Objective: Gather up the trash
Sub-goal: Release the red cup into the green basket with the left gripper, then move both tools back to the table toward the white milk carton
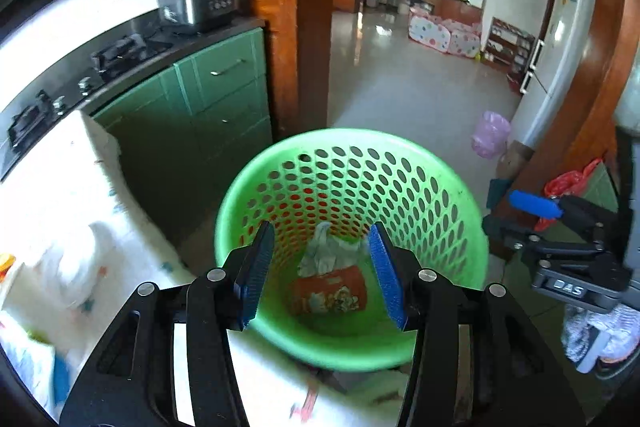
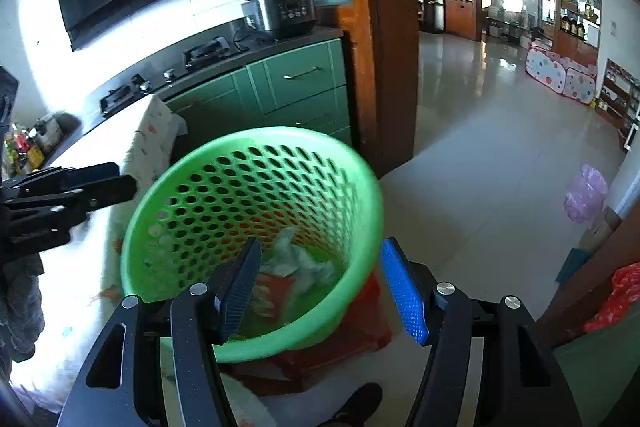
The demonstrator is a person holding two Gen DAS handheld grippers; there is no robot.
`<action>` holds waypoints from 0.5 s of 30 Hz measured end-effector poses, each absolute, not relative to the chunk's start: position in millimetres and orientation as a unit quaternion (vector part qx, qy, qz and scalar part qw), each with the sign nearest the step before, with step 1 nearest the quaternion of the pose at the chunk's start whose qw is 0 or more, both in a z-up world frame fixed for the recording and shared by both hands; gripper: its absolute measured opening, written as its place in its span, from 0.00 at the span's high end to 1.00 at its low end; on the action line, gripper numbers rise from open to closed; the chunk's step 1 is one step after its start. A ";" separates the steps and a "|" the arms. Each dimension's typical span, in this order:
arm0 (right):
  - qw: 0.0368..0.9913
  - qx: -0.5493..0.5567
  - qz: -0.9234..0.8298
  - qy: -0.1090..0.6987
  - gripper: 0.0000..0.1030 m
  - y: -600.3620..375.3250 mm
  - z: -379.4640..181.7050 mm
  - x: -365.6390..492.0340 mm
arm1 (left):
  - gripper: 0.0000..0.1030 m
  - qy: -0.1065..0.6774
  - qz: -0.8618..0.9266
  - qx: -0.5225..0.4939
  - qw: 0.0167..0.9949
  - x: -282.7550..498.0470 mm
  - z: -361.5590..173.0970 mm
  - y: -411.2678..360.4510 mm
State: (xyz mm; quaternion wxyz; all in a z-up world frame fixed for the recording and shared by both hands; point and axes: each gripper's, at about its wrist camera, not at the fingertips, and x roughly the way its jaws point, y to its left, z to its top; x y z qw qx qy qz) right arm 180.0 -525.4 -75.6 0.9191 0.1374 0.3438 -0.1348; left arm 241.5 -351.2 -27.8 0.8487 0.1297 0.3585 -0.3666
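Observation:
A green perforated basket (image 1: 352, 135) (image 2: 256, 141) stands beside the table. Inside it lie a crumpled white tissue (image 1: 328, 255) (image 2: 296, 261) and an orange printed packet (image 1: 330, 293) (image 2: 268, 291). My left gripper (image 1: 321, 227) hangs over the basket mouth, open, its blue pads apart and holding nothing; the tissue shows between them, down in the basket. My right gripper (image 2: 322, 243) is open too, over the basket's near right rim, and holds nothing. Each gripper appears at the edge of the other's view: the right gripper (image 1: 508, 211), the left gripper (image 2: 126, 179).
A table with a white patterned cloth (image 1: 60, 207) (image 2: 80, 267) lies left of the basket. Green cabinets (image 1: 208, 99) and a wooden door post (image 1: 308, 27) stand behind. A red stool (image 2: 360, 339) is under the basket. A pink bag (image 1: 490, 135) sits on the floor at right. A shoe (image 2: 360, 399) is near.

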 end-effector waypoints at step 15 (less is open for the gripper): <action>0.940 0.107 -0.021 0.323 0.28 -406.8 -30.2 179.1 | 0.44 0.330 -0.264 0.063 0.904 186.1 13.3 -173.5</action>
